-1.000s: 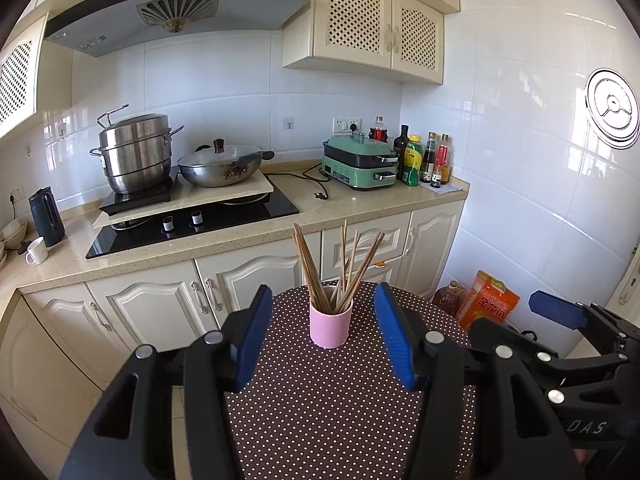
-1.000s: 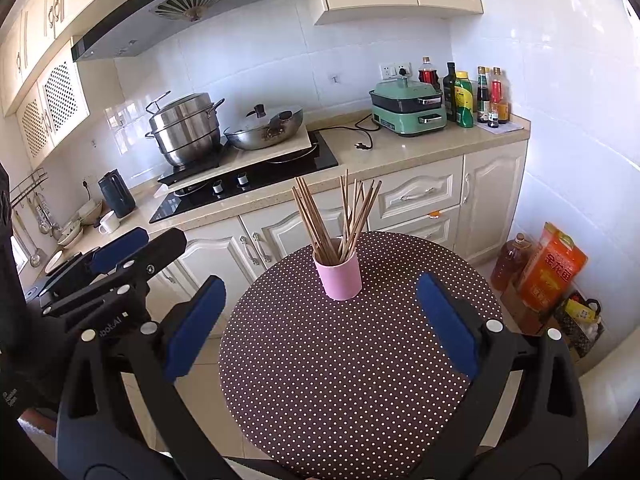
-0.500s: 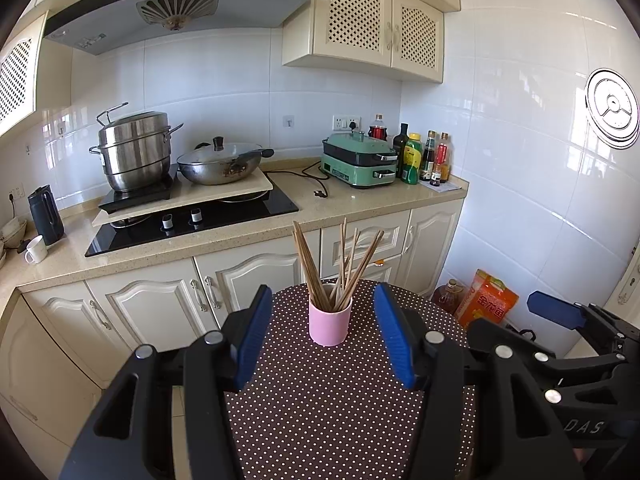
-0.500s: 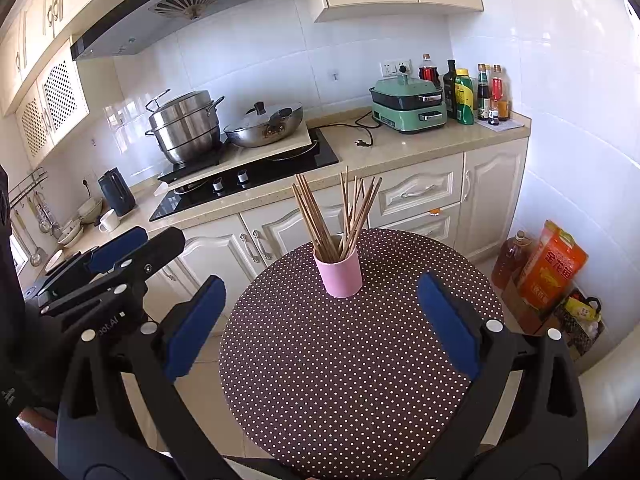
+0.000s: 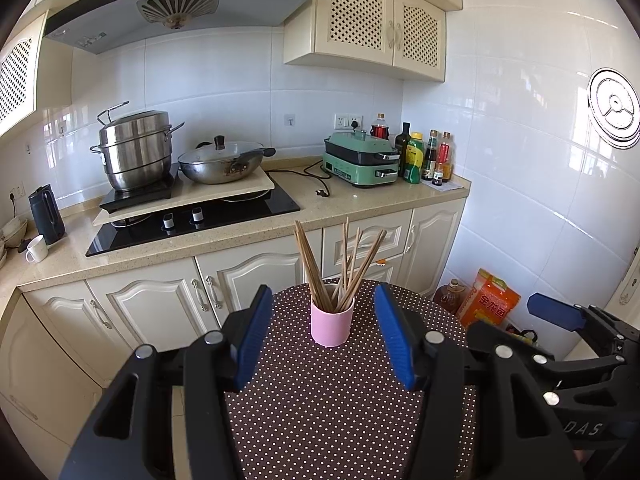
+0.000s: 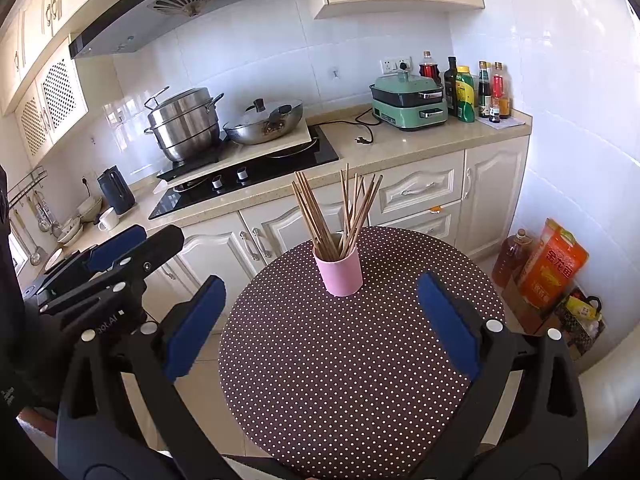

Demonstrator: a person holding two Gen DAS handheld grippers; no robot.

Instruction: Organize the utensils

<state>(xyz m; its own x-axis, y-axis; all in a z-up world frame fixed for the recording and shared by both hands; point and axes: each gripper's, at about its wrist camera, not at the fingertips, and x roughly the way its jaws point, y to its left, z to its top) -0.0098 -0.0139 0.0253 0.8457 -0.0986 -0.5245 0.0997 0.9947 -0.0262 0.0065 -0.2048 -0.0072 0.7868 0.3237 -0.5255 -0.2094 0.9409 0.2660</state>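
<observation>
Left gripper (image 5: 324, 336) hangs with blue pads apart, a moderate gap, nothing between them; pink cup (image 5: 332, 325) sits beyond the tips, centered in the gap. Right gripper (image 6: 320, 328) is spread wider, also empty, cup further ahead of it.

Cup is smooth, cylindrical, upright on the far half of a round bench (image 5: 340, 400) covered in dark brown cloth with white polka dots. Wooden chopsticks (image 5: 340, 264) stand in it, thin straight sticks fanned into a left bunch and a right bunch.

Left wrist view only: round metal lid (image 5: 614, 106) hanging on the right wall tile, plus the right gripper's body at lower right with partial lettering "DAS". Right wrist view only: ladles on a rail (image 6: 24, 216) at far left, bowls below them, a dark sleeve at the left edge, and the left gripper's body with mirrored partial text, not readable.

Both views: steel stacked steamer pot (image 6: 184, 124), lidded wok (image 6: 264, 120), black glass hob, green electric cooker (image 6: 408, 102), sauce bottles, orange carton (image 6: 554, 264) on the floor with Chinese characters.
</observation>
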